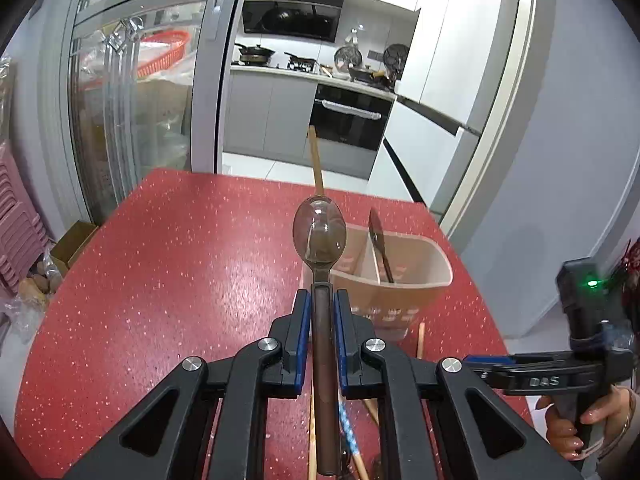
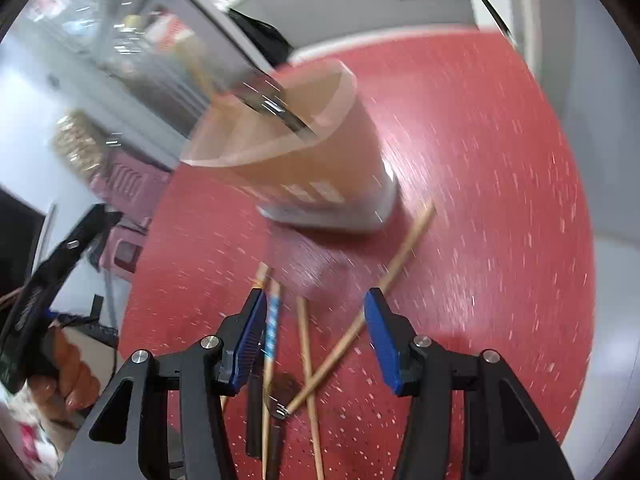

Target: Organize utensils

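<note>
Translucent brown spoon aloft, beige divided holder upright on table, chopsticks scattered beside.

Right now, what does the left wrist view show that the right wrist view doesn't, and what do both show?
Only the left wrist view: the left hand-held gripper shut on the handle of a brown spoon, bowl pointing ahead, and the kitchen beyond the table.

Only the right wrist view: the right hand-held gripper with jaws apart and nothing between them, above loose chopsticks crossing on the table, one with a blue pattern.

Both: the red speckled table, and the beige utensil holder with a dark utensil standing in it.
</note>
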Demonstrator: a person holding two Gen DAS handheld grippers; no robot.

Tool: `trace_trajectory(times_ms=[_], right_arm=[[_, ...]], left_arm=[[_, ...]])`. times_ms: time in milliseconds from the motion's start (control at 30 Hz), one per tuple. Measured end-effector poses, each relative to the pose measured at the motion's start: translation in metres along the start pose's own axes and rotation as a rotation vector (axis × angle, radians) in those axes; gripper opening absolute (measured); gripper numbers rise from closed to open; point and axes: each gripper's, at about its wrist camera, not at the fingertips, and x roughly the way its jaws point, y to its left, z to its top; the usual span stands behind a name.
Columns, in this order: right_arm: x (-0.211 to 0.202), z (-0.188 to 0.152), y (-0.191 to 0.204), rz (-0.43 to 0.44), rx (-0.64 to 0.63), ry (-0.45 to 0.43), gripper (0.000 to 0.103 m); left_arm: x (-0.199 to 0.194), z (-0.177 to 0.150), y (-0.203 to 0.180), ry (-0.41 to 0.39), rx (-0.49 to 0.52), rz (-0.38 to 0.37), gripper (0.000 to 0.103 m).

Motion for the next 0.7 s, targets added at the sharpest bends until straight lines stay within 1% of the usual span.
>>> trace_trajectory(times_ms=[67,100,133,167,200,333,367,400,433,467,500,567,600,700], right_arm=[[0.017,-0.002,-0.011,-0.038,0.068,0.054,0.051],[0.023,-0.002,-0.014,-0.058,0.077,0.065,0.048],[0.03,-0.002,-0.015,-0.092,0.077,0.072,0.046],[0.039,-0.001,-0.013,-0.15,0.067,0.07,0.045],[0.046,0.0,-0.01,-0.188,0.061,0.068,0.043],[0.074,0.001,0.0,-0.309,0.044,0.075,0.041],[0.079,0.001,0.009,-0.37,0.001,0.049,0.036],[0.085,0.001,0.015,-0.425,-0.032,0.06,0.027],[0.086,-0.001,0.02,-0.444,-0.054,0.052,0.016],[0.087,-0.003,0.023,-0.446,-0.069,0.055,0.011],[0.086,-0.006,0.023,-0.437,-0.07,0.056,0.009],[0.08,-0.01,0.017,-0.393,-0.044,0.045,0.008],[0.073,-0.013,0.012,-0.351,-0.027,0.033,0.008],[0.043,-0.02,0.004,-0.268,-0.032,-0.03,0.007]], left_arm=[[0.005,-0.005,0.003,0.017,-0.002,0.004,0.037],[0.005,-0.006,0.003,0.022,-0.006,0.003,0.037],[0.007,-0.008,0.005,0.027,-0.012,0.002,0.037],[0.008,-0.009,0.005,0.03,-0.015,0.001,0.037],[0.008,-0.012,0.005,0.032,-0.015,0.001,0.037],[0.01,-0.019,0.005,0.038,0.003,0.015,0.037],[0.009,-0.02,0.005,0.037,0.007,0.017,0.037],[0.009,-0.021,0.006,0.035,0.008,0.017,0.037],[0.009,-0.021,0.007,0.031,0.006,0.014,0.037],[0.008,-0.02,0.009,0.026,-0.001,0.011,0.037],[0.007,-0.02,0.01,0.021,-0.008,0.007,0.037],[0.007,-0.018,0.015,0.013,-0.027,0.002,0.037],[0.007,-0.018,0.015,0.011,-0.031,0.0,0.037],[0.008,-0.014,0.017,-0.001,-0.036,-0.001,0.037]])
